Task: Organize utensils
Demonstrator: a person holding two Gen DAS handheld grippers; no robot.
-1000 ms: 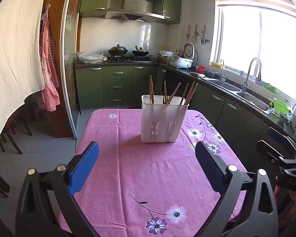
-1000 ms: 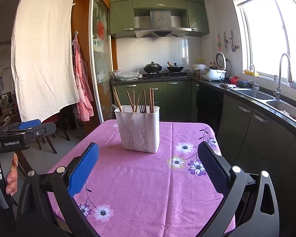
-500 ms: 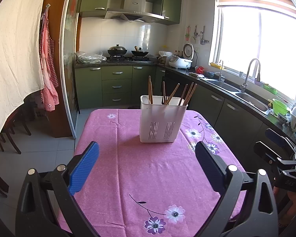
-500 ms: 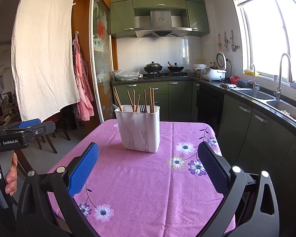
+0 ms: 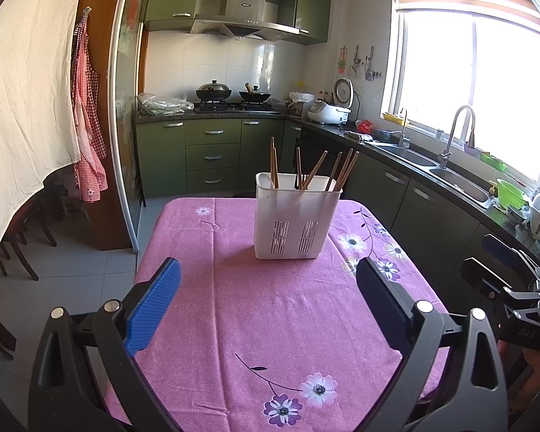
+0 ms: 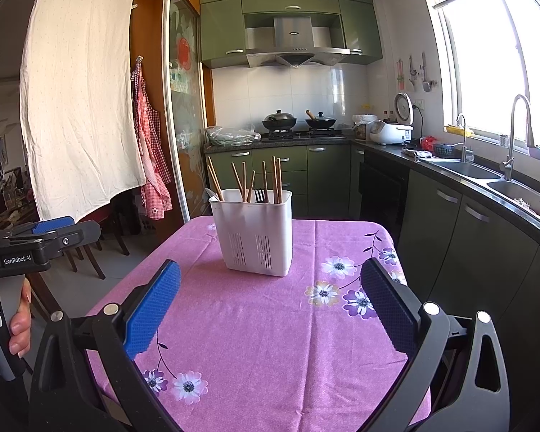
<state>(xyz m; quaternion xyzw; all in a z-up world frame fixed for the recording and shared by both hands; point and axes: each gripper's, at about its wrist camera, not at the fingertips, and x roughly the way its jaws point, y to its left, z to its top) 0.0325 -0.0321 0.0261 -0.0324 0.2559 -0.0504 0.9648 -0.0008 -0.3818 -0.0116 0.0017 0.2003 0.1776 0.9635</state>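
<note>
Two hand-held grippers, the left (image 5: 268, 300) and the right (image 6: 270, 302), hang with blue-padded jaws spread wide and empty above a pink floral tablecloth (image 5: 270, 324). Well ahead of both, a white slotted plastic utensil holder (image 6: 252, 232) stands upright on the cloth, holding brown wooden chopsticks (image 6: 242, 181) and a dark fork (image 6: 259, 196).
</note>
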